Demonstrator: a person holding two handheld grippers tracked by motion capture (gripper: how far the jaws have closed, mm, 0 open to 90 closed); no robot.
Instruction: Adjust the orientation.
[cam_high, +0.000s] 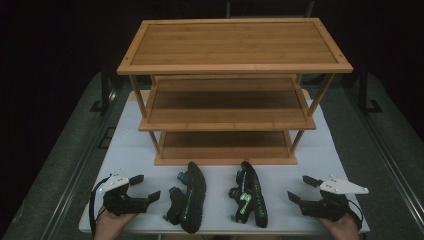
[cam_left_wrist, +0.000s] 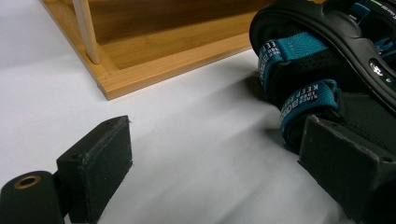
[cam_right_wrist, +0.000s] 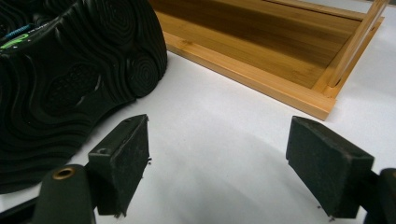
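Two black sandals lie on their sides on the white table in front of a three-tier bamboo shelf rack (cam_high: 234, 45). The left sandal (cam_high: 188, 197) has teal straps (cam_left_wrist: 299, 95); the right sandal (cam_high: 250, 200) carries green markings, and its ribbed black sole (cam_right_wrist: 70, 70) faces my right gripper. At the front left, my left gripper (cam_high: 145, 187) rests open, just left of the teal-strapped sandal, nothing between its pads (cam_left_wrist: 100, 163). My right gripper (cam_high: 302, 189) sits open at the front right, a short gap from the other sandal, its pads (cam_right_wrist: 123, 158) wide apart over bare table.
The rack's bottom shelf (cam_high: 225, 147) lies just behind the sandals, its low front lip (cam_left_wrist: 173, 67) near both grippers. A thin rack post (cam_right_wrist: 355, 44) stands at the bottom shelf's corner. The white table top (cam_high: 125, 145) ends close to the hands; dark floor surrounds it.
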